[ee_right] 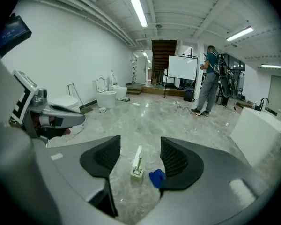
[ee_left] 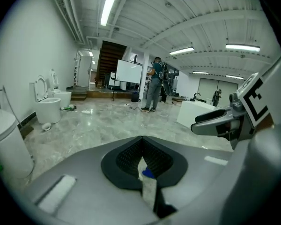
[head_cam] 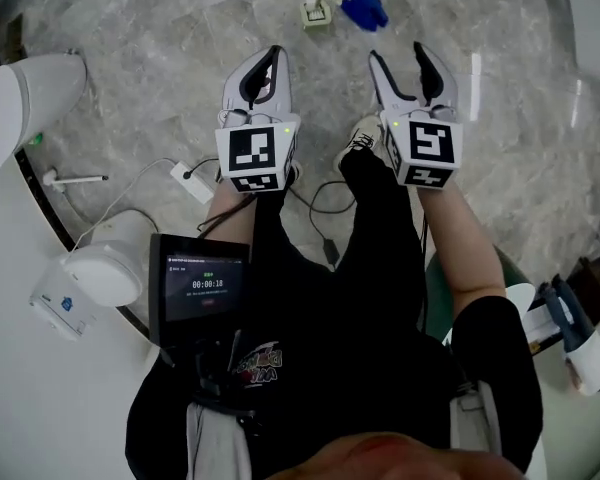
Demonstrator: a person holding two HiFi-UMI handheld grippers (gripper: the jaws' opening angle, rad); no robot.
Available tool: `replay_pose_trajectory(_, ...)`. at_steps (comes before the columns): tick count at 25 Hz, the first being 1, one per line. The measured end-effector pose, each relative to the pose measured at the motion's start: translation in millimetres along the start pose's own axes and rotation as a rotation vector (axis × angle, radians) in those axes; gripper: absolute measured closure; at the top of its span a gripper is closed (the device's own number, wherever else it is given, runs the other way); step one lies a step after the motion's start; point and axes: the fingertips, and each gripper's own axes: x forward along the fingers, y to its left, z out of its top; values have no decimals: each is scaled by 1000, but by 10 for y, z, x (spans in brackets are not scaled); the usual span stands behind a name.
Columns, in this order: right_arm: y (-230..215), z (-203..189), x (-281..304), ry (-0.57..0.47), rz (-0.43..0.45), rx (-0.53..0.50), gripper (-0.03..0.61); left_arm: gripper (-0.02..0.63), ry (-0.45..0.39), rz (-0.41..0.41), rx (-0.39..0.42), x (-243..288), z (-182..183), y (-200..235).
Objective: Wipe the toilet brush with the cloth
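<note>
Located on the grey marble floor (head_cam: 500,118) ahead, well apart from both grippers: toilet brush (head_cam: 317,11) in its square holder, blue cloth (head_cam: 364,11) just beside it to the right. Held side by side above the floor: left gripper (head_cam: 271,58) with jaws closed together on nothing, right gripper (head_cam: 398,54) with jaws spread wide and empty. Readable on the black-framed screen (head_cam: 205,286): "00:00:18"; remaining lines too small to read.

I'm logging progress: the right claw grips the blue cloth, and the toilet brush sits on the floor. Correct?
No: the right claw is open and empty. The blue cloth lies on the floor beside the toilet brush, as the right gripper view shows.
</note>
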Motion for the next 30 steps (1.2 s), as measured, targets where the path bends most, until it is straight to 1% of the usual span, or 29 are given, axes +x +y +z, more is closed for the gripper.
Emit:
replay_pose_trajectory(3,-1,611,-575,-40,-21,35,311,600,3,-19,46,-495,602,-173)
replay_pose_trajectory(5,-31,930,-874,-64,-22,46,311,600,2,-24,68,-735,932,-289)
replay_pose_trajectory(8,-79,1351,-1131,-98,-4,36,311,600,-28,-21,91,-955,1405,-393)
replay_pose_trajectory(10,-112,1552,-1277,-114,10,34,311,600,-46,-5,113,-1065,1658,-469)
replay_pose_trajectory(11,-135,1631,-1394,-124,18,35,311,600,-54,5,111,-1142,1770,-544)
replay_pose_trajectory(13,-207,1796,-1722,-160,40,32,311,600,-74,20,70,-1354,2013,-790)
replay_pose_trajectory(16,-399,2082,-2168,-226,84,49,311,600,-120,20,-34,-1591,2393,-1190)
replay_pose_trajectory(18,-539,2150,-2277,-232,94,83,311,600,-127,-1,-101,-1586,2532,-1364)
replay_pose_trajectory(20,-602,2150,-2263,-225,102,110,310,601,-129,-8,-122,-1536,2591,-1419)
replay_pose_trajectory(23,-604,2218,-2226,-216,143,133,308,601,-145,-3,-97,-1502,2726,-1479)
replay_pose_trajectory(25,-504,2332,-2313,-209,165,143,308,601,-164,-16,-71,-1632,2832,-1535)
replay_pose_trajectory(28,-187,2613,-2654,-215,150,178,308,601,-203,-68,-12,-2062,2998,-1557)
replay_pose_trajectory(30,-93,2726,-2843,-229,132,208,308,601,-212,-118,5,-2232,3071,-1638)
